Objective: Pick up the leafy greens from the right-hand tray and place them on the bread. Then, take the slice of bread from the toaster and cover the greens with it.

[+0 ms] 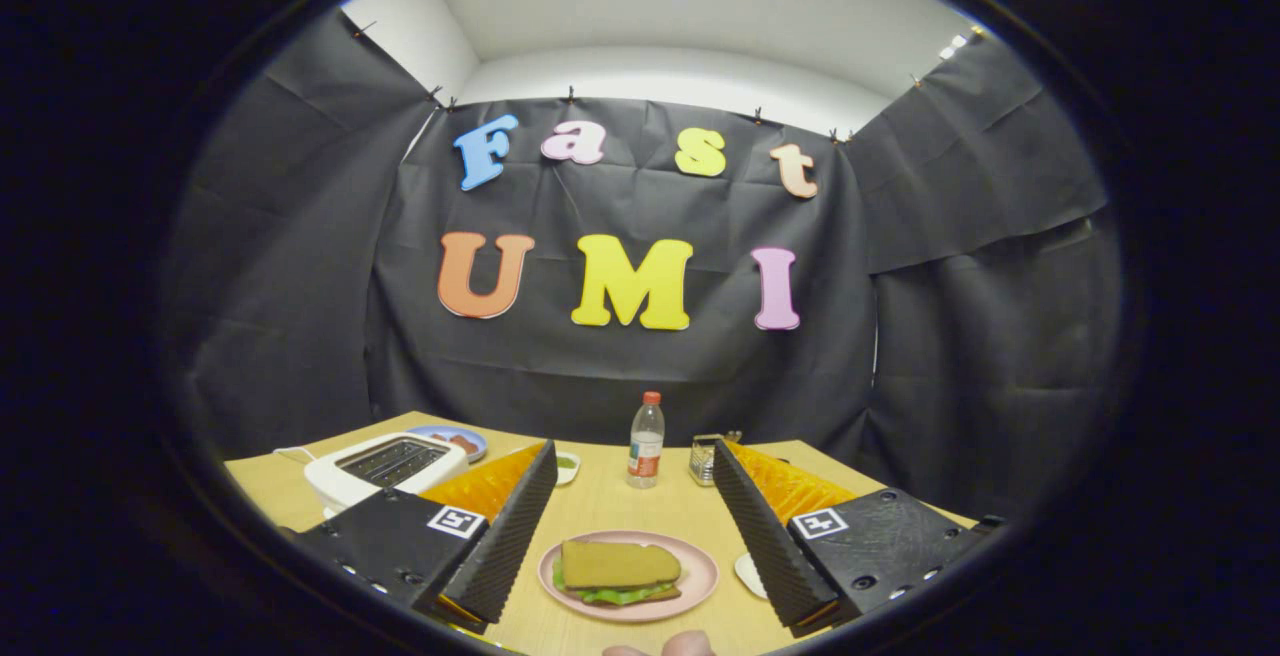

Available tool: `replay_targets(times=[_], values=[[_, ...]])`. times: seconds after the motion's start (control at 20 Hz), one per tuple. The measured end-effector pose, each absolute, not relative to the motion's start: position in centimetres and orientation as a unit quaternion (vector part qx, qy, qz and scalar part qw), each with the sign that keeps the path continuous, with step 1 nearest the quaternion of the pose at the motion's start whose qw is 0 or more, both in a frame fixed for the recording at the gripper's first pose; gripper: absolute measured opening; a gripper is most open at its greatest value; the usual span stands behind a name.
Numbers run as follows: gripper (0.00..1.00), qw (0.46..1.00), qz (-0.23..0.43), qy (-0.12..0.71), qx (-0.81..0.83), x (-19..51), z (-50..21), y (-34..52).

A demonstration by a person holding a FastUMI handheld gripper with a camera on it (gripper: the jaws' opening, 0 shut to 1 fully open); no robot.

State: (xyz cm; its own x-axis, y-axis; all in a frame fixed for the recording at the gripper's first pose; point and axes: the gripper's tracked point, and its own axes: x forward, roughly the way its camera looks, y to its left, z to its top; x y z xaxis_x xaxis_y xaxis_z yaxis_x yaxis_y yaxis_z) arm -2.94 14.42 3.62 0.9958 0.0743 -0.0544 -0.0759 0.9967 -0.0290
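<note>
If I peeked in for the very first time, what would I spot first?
Probably the sandwich with green leaves under its top slice of brown bread, sitting on a round pink plate on the wooden table between the open tongs. Next, the clear plastic bottle with a red cap standing beyond the plate, and the white toaster behind the left finger.

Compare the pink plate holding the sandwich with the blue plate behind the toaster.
The pink plate lies between the open claw's fingers; the blue plate sits far back, beyond the toaster. The pink plate carries a sandwich, bread over leafy greens; the blue plate holds small reddish pieces, too small to identify. The pink plate shows whole; the toaster hides part of the blue plate. Both rest on the wooden table.
</note>
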Motion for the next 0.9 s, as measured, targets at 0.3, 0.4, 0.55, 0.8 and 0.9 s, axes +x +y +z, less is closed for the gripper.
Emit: replay_targets(times=[0.3,0.4,0.55,0.8,0.9], values=[[0.95,0.999,0.036,0.029,-0.014,-3.09,3.53,14.43],[0.95,0.999,0.036,0.029,-0.014,-3.11,3.43,14.35],[0.95,0.999,0.036,0.033,-0.013,-3.06,3.3,14.34],[0.95,0.999,0.036,0.03,-0.014,-3.18,3.51,14.4],[0.95,0.999,0.036,0.031,-0.015,-3.15,3.51,14.45]])
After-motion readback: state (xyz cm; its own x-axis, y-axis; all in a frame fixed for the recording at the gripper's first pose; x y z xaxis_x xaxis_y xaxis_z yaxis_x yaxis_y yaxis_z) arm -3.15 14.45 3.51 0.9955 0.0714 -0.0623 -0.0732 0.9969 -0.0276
